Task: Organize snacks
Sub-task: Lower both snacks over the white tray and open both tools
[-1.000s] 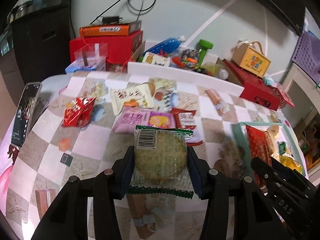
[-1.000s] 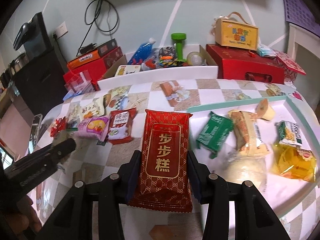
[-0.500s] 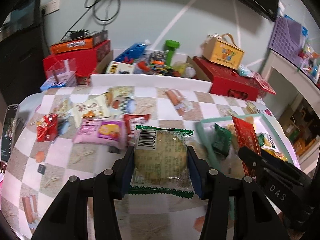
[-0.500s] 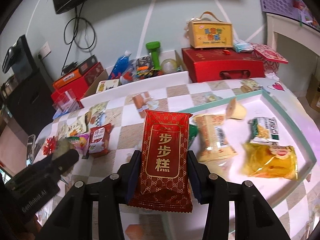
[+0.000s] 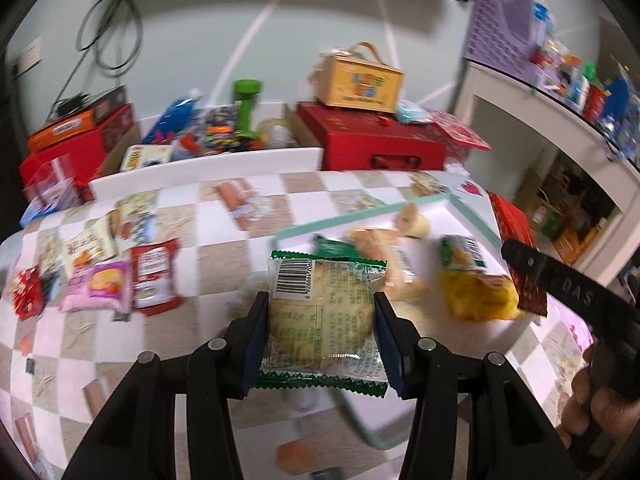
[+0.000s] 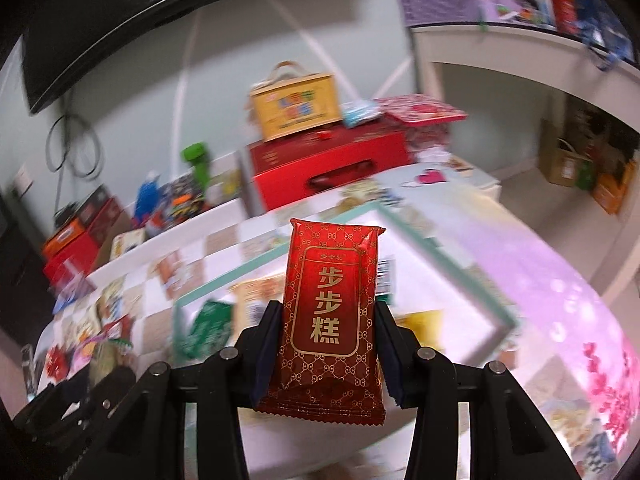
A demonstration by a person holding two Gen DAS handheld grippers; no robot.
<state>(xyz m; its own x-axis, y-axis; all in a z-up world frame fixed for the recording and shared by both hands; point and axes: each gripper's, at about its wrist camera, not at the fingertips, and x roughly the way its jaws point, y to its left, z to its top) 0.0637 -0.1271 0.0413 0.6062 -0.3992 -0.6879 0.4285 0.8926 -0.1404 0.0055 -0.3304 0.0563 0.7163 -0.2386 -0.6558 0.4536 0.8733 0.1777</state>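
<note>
Clamped between my left gripper's two pads is a clear cookie packet with green zigzag ends; I see its long axis running away from the camera, barcode end pointing forward and the printed back facing up. It hangs above the near-left corner of the white tray with the teal rim. Over on my right gripper, the pads are pressed against both long sides of a red cake packet with gold lettering; its long axis also runs straight out along the fingers, the far end tilted up, lettering upright to me. It hangs over the same tray, whose inside holds a green packet and a yellow bag behind it.

From the left view I can see more in the tray: a yellow bag and a green-and-white packet. Left of the tray, on the checked tablecloth, lie a pink packet and a red-and-white packet, touching side by side. Everything is motion-blurred.
</note>
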